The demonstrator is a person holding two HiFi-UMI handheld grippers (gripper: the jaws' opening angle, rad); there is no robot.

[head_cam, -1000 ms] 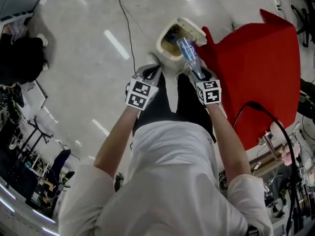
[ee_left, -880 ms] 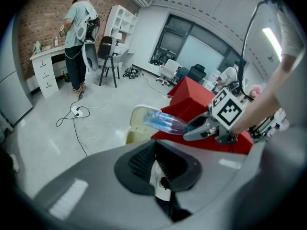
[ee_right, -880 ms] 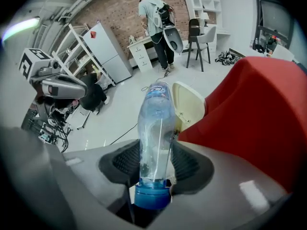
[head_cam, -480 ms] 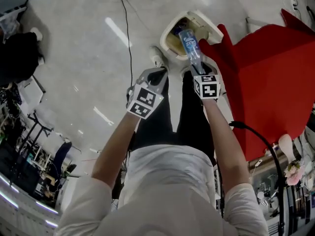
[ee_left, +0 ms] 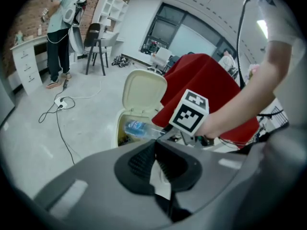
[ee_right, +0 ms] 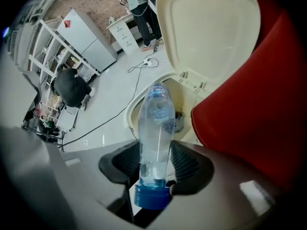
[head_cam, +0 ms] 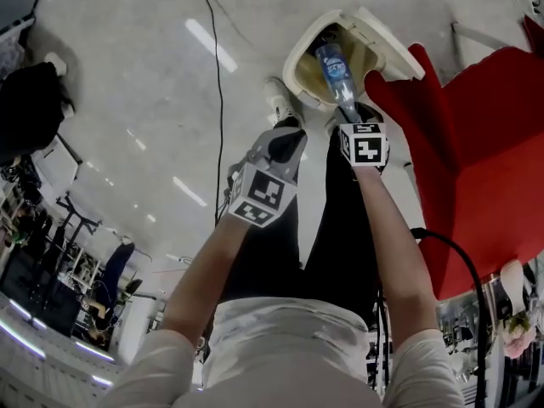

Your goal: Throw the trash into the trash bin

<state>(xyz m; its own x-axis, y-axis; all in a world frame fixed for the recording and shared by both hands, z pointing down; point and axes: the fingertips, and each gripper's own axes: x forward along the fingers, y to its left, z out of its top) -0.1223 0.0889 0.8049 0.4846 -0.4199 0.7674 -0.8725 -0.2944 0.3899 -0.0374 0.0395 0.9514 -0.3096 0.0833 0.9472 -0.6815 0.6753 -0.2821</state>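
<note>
The right gripper point(ee_right: 156, 163) is clenching a clear plastic bottle point(ee_right: 156, 121) just above its blue cap, the pads pressing on both sides of the neck, so the cap is sitting nearest the camera and the base is pointing away, down at the trash bin point(ee_right: 130, 113). The left gripper point(ee_left: 156, 159) is carrying nothing, its ribbed pads meeting at the tips with only floor showing behind them.

Further out, the bin's lid point(ee_right: 211, 28) is standing fully open and the bottle's base is hanging over the cream opening, where some rubbish is already lying. A red cloth point(ee_right: 254, 109) is draping just beside the bin on the right.

Compared with the head view a second ago, both hands have been sinking toward the bin: the bottle point(head_cam: 336, 70) is now lying across the open mouth inside the rim point(head_cam: 293, 66), where before it was only reaching the near edge, and the bin is looming larger. The grip itself is looking unchanged.

By my reading, the carry is nearly over and the release is the step now coming due; the bottle is lined up well enough that letting go should drop it inside, though the red cloth is crowding the right-hand edge
</note>
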